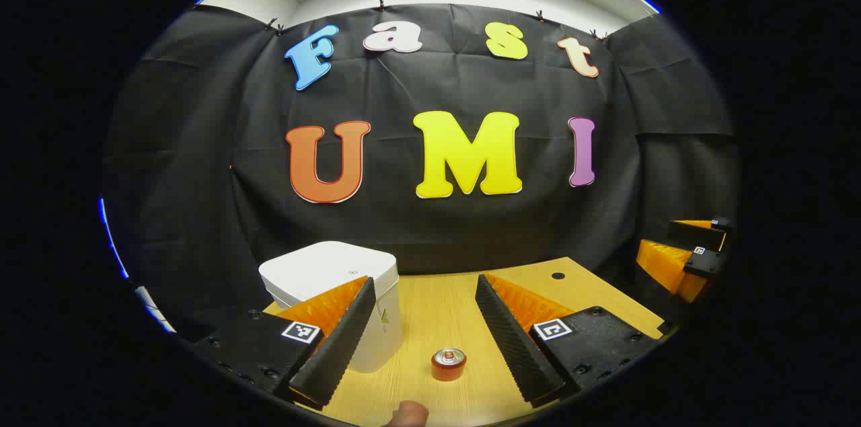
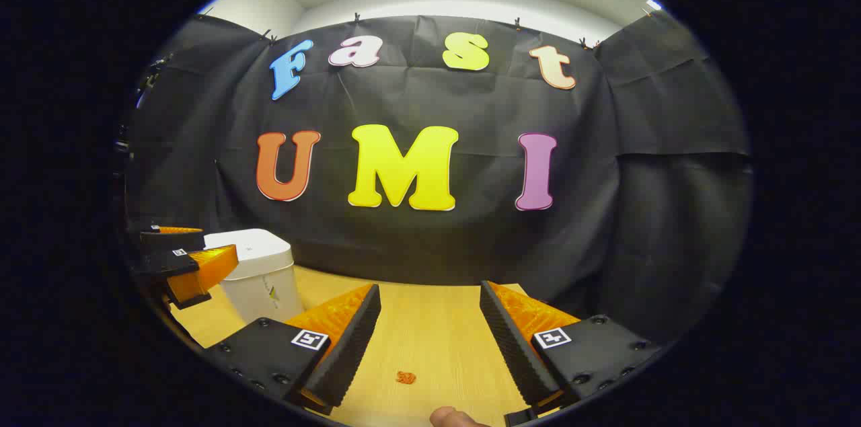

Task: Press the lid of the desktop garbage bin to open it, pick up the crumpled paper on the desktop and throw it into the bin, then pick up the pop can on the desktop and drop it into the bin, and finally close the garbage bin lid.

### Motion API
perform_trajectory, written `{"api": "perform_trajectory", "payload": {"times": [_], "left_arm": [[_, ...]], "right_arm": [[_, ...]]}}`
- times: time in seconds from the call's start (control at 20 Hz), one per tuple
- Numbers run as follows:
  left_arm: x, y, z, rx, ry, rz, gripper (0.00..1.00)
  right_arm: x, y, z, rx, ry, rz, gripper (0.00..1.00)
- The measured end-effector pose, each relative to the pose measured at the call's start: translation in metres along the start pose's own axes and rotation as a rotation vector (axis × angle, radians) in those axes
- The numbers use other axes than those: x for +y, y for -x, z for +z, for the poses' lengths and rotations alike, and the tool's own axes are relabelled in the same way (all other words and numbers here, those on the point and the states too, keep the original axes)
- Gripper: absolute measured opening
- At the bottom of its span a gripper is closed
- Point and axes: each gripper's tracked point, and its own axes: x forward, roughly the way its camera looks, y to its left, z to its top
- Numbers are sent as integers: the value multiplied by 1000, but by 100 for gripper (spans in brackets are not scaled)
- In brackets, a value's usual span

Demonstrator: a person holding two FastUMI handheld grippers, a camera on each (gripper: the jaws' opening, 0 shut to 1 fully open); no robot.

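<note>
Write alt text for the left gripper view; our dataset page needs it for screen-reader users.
Open tongs hover over a light wooden desktop, framing a small red pop can standing upright. A white rounded-square garbage bin, lid closed, sits at left, partly behind one finger; the other gripper shows at far right.

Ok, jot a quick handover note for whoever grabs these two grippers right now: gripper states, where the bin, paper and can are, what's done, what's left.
Left gripper: open, holding nothing, above the desk, the pop can between its fingers' lines.
Right gripper: open, holding nothing, the small crumpled paper ahead of it on the desk.
Garbage bin: on the desk's left side, lid shut.
Done: nothing yet.
Left: press lid open, drop in paper, then can, close lid.
</note>
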Motion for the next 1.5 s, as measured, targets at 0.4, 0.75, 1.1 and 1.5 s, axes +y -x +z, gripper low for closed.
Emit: {"api": "perform_trajectory", "payload": {"times": [0.4,0.75,1.1,1.5], "left_arm": [[0,0,-8,11,-47,28,99],[-4,-1,-14,23,-35,33,99],[-7,-4,-16,30,-24,29,99],[-2,-8,-19,55,-18,57,99]], "right_arm": [[-20,-4,-7,5,-16,-7,94],[-24,-8,-13,21,-6,-19,94],[-29,-13,-10,13,-4,-20,94],[-32,-22,-8,12,-4,-22,94]]}}
